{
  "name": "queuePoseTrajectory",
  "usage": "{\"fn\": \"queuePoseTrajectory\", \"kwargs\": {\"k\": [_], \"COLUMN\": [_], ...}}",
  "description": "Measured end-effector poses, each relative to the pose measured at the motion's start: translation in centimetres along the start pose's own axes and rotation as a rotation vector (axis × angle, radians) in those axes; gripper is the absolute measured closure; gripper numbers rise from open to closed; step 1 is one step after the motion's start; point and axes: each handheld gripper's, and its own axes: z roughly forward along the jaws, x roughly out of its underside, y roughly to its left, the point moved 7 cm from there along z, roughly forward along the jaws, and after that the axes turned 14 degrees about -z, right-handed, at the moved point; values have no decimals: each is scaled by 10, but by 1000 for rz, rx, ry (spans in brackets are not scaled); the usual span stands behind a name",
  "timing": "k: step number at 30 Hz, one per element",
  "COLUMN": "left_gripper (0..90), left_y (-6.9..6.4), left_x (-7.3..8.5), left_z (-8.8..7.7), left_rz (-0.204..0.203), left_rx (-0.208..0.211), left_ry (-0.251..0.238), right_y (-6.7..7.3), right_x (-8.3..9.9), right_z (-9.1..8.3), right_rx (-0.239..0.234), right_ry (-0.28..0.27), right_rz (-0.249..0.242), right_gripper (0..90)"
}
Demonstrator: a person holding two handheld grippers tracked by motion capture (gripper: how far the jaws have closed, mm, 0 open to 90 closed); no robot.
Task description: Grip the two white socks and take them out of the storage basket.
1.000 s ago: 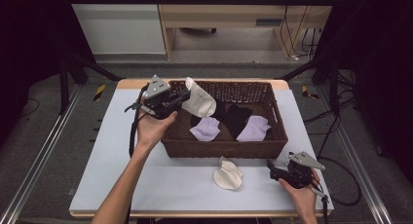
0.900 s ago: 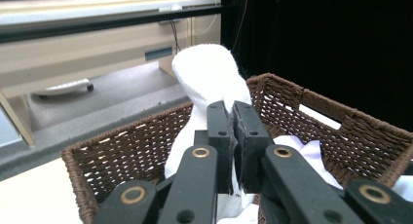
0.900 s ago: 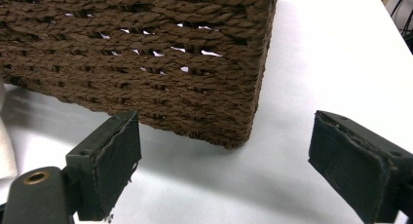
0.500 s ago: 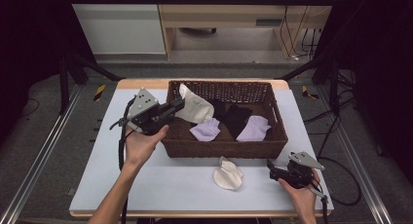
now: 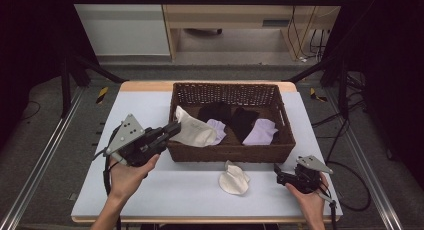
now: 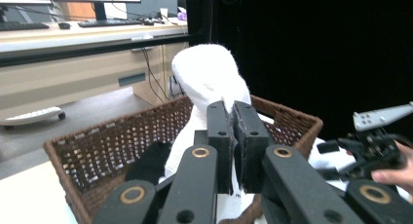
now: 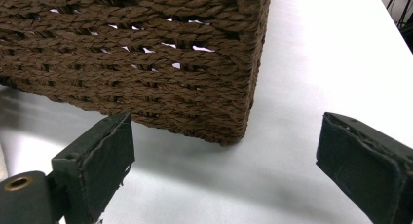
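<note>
A white sock [image 5: 194, 132] is pinched between the closed jaws of the left gripper [image 5: 171, 131] and is held over the left rim of the brown wicker basket [image 5: 230, 153], partly draped inside it. In the left gripper view the sock [image 6: 209, 83] stands up behind the jaw tips.

The right gripper [image 5: 278, 172] is held near the table's [image 5: 165, 190] front right corner; its jaws have just been opening and are spread wide, with nothing between them.

A second white sock [image 5: 234, 179] is laid on the table just before the basket. No readable writing or brand is seen.

dim, soft high view with dark edges; brighter, sharper gripper views
</note>
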Motion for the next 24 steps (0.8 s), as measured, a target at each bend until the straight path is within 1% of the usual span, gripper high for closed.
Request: {"fn": "queuePoseTrajectory", "kwargs": {"k": [3,5,6,7,10,13,15,18,19,22,24], "left_gripper": [858,858,858,858,858,857,857,857,856,855,854], "left_y": [-1,1,1,3,7,11,15,19,22,27,33], "left_x": [8,20,20,28,43,59,70,87,95,112,123], "left_z": [-7,-12,-12,-15,-18,-21,-22,-22,-21,-19,-17], "left_rz": [-2,-8,-8,-13,-27,-45,-49,-66,-74,-101,-114], "left_rx": [4,-1,-1,-6,-14,-21,-27,-37,-42,-51,-69], "left_ry": [4,19,19,34,62,90,116,155,178,216,252], "right_y": [0,-1,-1,-1,0,-1,-1,0,-1,-1,-1], "right_x": [0,0,0,0,0,0,0,0,0,0,0], "right_z": [0,0,0,0,-1,0,0,-1,0,0,0], "right_rx": [1,2,2,2,-2,1,0,-4,-5,-2,-2], "right_ry": [-3,-3,-3,-4,-4,-3,-3,-4,-2,-2,-2], "right_rz": [-3,-2,-2,-2,7,3,4,11,15,10,8], "right_gripper": [69,68,68,67,67,66,65,65,64,64,64]}}
